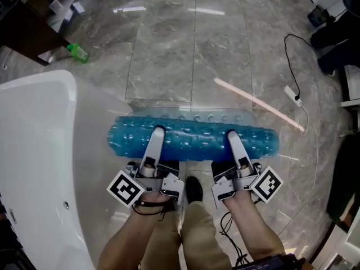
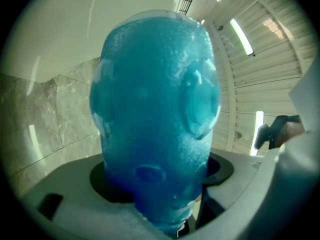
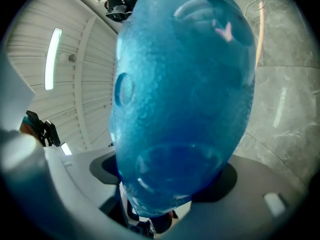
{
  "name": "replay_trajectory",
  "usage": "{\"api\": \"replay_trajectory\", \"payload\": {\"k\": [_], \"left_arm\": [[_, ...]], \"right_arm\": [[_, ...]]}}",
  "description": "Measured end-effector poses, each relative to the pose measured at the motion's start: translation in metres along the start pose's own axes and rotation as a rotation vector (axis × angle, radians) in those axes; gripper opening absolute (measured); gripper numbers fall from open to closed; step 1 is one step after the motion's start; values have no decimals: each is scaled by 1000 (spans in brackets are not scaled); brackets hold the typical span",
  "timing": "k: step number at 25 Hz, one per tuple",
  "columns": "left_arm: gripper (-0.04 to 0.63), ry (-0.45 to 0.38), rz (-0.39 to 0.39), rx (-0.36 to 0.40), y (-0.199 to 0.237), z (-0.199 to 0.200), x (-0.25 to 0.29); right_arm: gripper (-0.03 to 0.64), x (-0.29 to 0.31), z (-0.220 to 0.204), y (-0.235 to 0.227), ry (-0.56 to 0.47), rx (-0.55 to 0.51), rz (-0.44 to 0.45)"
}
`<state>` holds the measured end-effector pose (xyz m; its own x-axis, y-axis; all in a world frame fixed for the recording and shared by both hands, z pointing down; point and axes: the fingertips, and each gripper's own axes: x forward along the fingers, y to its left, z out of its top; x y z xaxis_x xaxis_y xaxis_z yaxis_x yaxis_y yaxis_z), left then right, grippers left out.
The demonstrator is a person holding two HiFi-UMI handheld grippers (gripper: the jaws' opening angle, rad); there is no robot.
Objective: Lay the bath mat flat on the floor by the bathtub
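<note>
One blue, bubble-textured bath mat (image 1: 194,138) is lying mostly rolled on the grey marble floor (image 1: 225,38), just beside the one white bathtub (image 1: 34,151), as a person is bending over it with two grippers. The left gripper (image 1: 157,131) is clamping the roll near its tub end, and the right gripper (image 1: 231,135) is clamping it nearer the other end; in both gripper views the blue roll is filling the space between the fingers, which are pressing into it. A pale, see-through strip of mat with a row of suction cups is lying flat on the tiles along the far side of the roll, its edges hard to trace. The tub is showing bare white walls and one small round fitting, with its far end cut off by the frame. One green bottle (image 1: 77,52) is lying near the tub's corner. One white power strip (image 1: 292,94) is trailing a black cable (image 1: 288,49) well to the right. One dark shoe (image 1: 194,189) is peeking out between the grippers.
</note>
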<state>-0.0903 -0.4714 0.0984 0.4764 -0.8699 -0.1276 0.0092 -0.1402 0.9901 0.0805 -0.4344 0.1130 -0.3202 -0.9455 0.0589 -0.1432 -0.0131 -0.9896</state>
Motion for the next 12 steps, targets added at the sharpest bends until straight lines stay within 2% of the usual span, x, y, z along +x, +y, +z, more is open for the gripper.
{"api": "replay_trajectory", "payload": {"k": [4,8,12], "left_arm": [[357,1,13,-7,94,16,0],[357,2,36,-8,157,12,-1],[357,-12,51,-26,240,41,2]], "right_arm": [[382,29,-20,-91,32,5,-22],[383,38,-25,-158,57,28,-36],[385,80,-48,-234,92,32,-47]]}}
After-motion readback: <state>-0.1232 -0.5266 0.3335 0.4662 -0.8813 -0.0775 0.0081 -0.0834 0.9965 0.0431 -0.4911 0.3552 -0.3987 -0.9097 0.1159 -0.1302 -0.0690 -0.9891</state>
